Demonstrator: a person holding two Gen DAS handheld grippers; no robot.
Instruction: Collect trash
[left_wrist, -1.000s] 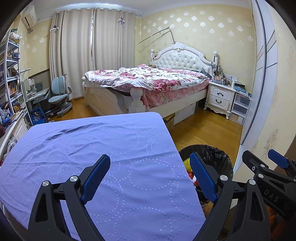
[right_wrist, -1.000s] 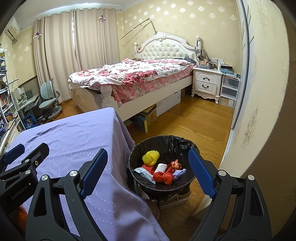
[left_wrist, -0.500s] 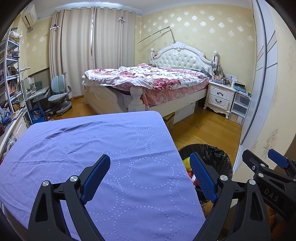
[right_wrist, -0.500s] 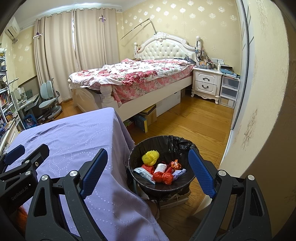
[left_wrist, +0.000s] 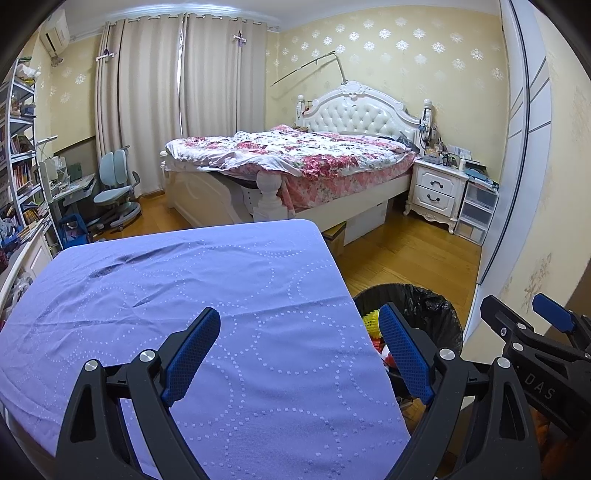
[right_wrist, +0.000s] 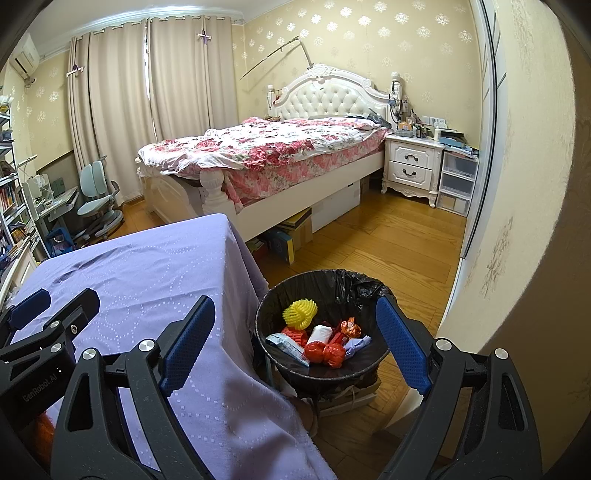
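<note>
Nothing has shifted: both the left gripper (left_wrist: 299, 349) and right gripper (right_wrist: 295, 338) hover gaping and empty, trash bin (right_wrist: 369, 286) full beside the table's (left_wrist: 184, 280) right edge.

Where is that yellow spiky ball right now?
In the right wrist view, the yellow ball lies in the black trash bin on the floor, beside the purple-covered table, among red wrappers.

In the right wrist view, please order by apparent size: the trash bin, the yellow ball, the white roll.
1. trash bin
2. yellow ball
3. white roll; it is partly hidden, so this rank is less sure.
</note>
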